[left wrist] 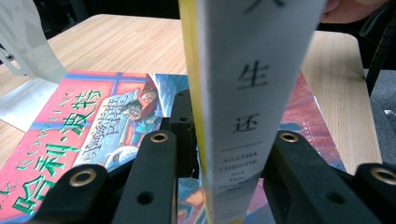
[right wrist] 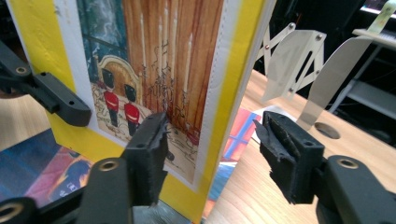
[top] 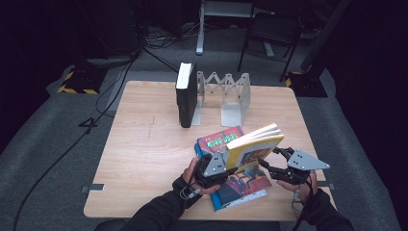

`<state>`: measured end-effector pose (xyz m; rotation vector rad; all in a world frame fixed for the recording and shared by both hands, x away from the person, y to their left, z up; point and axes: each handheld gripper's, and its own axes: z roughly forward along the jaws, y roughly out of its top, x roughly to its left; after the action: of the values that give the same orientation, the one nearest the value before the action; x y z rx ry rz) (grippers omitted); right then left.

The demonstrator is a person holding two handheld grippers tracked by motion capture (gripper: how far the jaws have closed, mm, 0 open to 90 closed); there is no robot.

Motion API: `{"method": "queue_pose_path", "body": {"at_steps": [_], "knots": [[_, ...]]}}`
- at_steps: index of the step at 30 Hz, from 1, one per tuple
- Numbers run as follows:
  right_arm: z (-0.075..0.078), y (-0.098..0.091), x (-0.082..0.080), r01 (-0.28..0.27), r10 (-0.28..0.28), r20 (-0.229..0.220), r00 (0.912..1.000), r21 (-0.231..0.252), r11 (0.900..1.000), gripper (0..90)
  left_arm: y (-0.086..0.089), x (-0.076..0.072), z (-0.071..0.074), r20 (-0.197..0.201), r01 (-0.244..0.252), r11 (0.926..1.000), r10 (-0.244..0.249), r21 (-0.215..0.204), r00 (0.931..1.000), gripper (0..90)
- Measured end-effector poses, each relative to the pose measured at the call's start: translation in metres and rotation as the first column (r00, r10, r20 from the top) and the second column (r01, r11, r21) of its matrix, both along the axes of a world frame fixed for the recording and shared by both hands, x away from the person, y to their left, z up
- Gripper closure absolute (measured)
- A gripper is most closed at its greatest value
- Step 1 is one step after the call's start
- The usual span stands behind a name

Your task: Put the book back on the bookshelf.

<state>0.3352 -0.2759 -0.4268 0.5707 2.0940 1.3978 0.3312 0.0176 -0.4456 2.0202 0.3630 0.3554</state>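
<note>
A yellow-covered book (top: pixel 252 144) stands tilted above a red and blue illustrated book (top: pixel 221 138) that lies flat near the table's front. My left gripper (top: pixel 226 166) is shut on the yellow book's grey spine (left wrist: pixel 252 93), one jaw on each side. In the left gripper view the flat book (left wrist: pixel 70 130) lies below, and my left gripper (left wrist: pixel 224 137) clamps the spine. My right gripper (top: pixel 269 158) is open at the book's free edge. In the right gripper view the yellow book's cover (right wrist: pixel 154 60) edge sits between the spread jaws of my right gripper (right wrist: pixel 212 135), apparently untouched.
A thick black book (top: pixel 186 96) stands upright against a folding metal book rack (top: pixel 231 94) at the table's back middle. The rack's empty plates (right wrist: pixel 299 60) lie beyond the yellow book. Bare wooden tabletop (top: pixel 144 144) spreads to the left. Chairs and cables sit beyond the table.
</note>
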Motion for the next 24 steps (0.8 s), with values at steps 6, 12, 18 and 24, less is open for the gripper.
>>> {"method": "queue_pose_path", "body": {"at_steps": [6,12,18,24], "knots": [[-0.003,0.006,0.002,-0.034,0.034,-0.013,0.9993,-0.008,0.9994,47.1,0.001,0.000,0.000,0.002,-0.004,1.0000,0.004,-0.009,1.0000,72.2],[-0.003,0.005,0.002,-0.034,0.034,-0.022,0.9992,0.010,0.9994,49.5,0.007,0.001,0.010,0.017,0.002,0.9982,-0.001,-0.060,0.9999,65.4],[-0.004,0.007,0.002,-0.036,0.036,-0.028,0.9990,0.004,0.9994,49.1,0.006,0.003,0.019,0.011,-0.010,0.9938,0.011,-0.111,0.9999,56.0],[-0.004,0.006,0.002,-0.041,0.041,-0.022,0.9989,-0.001,0.9992,49.0,0.003,0.005,0.028,0.023,-0.015,0.9918,0.018,-0.127,0.9996,53.9]]}}
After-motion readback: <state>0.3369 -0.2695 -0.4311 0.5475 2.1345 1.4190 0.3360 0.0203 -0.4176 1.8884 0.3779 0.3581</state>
